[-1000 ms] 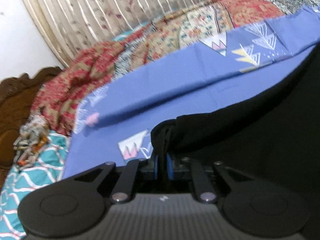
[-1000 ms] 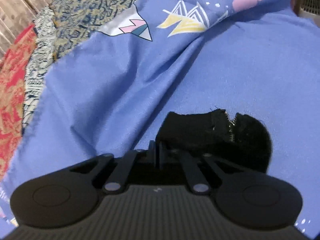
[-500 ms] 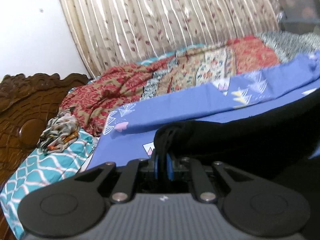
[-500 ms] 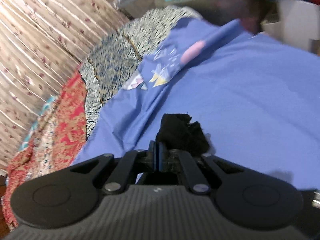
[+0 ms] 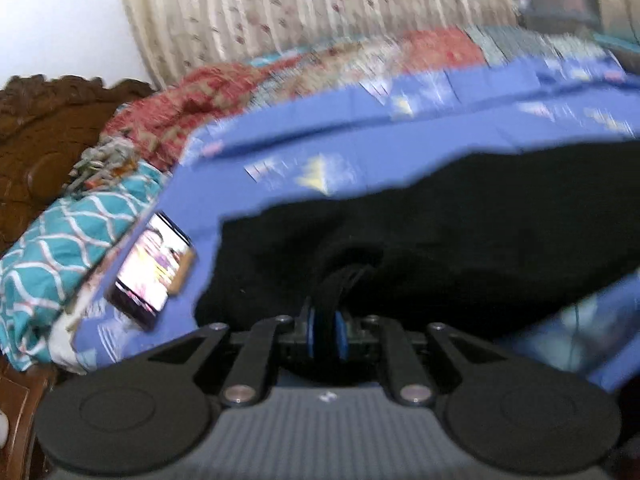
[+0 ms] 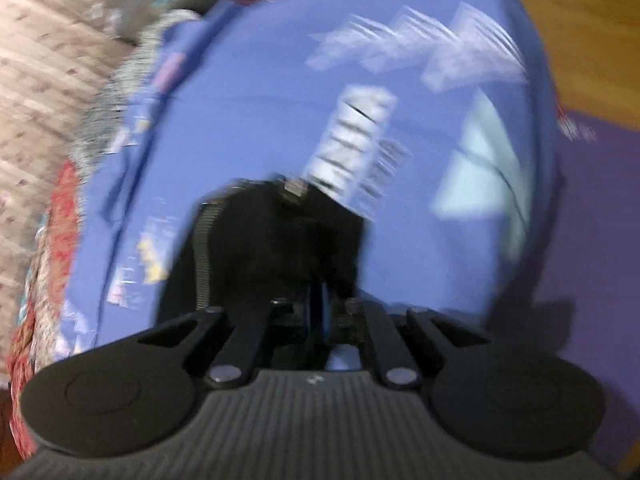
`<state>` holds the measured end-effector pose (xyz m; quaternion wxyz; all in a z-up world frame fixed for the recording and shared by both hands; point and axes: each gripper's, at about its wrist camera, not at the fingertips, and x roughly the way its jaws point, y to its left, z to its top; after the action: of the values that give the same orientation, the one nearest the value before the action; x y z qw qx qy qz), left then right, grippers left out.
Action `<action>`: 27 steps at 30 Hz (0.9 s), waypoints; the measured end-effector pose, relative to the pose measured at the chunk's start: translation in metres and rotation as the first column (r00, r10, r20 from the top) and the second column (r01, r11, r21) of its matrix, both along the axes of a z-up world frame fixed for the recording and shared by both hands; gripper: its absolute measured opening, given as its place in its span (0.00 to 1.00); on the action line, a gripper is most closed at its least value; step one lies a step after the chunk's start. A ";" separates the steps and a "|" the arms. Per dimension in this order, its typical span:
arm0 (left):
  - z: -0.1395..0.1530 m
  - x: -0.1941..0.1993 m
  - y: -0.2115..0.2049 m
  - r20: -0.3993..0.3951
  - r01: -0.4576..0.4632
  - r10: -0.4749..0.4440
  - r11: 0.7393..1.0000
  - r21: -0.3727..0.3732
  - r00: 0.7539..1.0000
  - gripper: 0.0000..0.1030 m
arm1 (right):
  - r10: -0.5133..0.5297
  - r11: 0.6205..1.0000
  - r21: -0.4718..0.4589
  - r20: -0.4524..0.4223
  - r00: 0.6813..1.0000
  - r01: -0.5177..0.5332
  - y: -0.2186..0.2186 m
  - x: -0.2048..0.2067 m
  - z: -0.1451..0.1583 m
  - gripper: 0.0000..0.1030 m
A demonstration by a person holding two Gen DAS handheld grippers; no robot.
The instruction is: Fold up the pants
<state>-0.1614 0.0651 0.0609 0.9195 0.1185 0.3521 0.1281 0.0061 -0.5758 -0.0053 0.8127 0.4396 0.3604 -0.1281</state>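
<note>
Left gripper (image 5: 325, 330) jaws opening around black pants (image 5: 460, 236) at centre; right gripper (image 6: 318, 312) clamped on pants, lower centre.

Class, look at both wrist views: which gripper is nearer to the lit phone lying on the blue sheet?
Left. The phone lies just left of the left gripper, which is pinching the black pants. The right gripper view shows no phone at all.

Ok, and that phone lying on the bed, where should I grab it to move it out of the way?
Probably the near short end of the phone, coming in from the near side. It lies screen-up on the blue sheet, its left edge against the teal pillow and the black pants close on its right, so that end looks freest.
</note>
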 end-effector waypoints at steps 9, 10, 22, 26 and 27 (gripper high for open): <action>0.036 -0.059 0.080 0.129 -0.098 0.146 0.942 -0.320 0.981 0.47 | -0.121 0.947 -0.271 0.195 0.973 0.172 0.019 -0.017 0.068 0.51; 0.038 -0.056 0.097 0.125 -0.137 0.196 0.917 -0.375 0.973 0.48 | -0.058 0.943 -0.308 0.222 0.973 0.127 0.032 -0.013 0.078 0.51; -0.007 0.029 0.166 -0.008 -0.203 0.271 0.700 -0.685 0.962 0.44 | 0.945 0.328 -0.423 0.143 0.295 -0.845 0.368 0.020 0.100 0.49; 0.000 0.035 0.150 0.026 -0.175 0.238 0.783 -0.597 0.971 0.25 | 0.989 -0.032 -0.401 0.122 -0.088 -0.916 0.494 -0.012 0.083 0.49; 0.005 0.034 0.149 0.047 -0.165 0.237 0.795 -0.584 0.970 0.17 | 0.982 -0.094 -0.399 0.113 -0.150 -0.912 0.512 -0.024 0.080 0.50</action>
<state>-0.1276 0.2143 0.0662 0.9123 -0.2110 0.3299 0.1195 -0.0178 -0.0640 0.0743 0.7277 -0.0307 0.3877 0.5650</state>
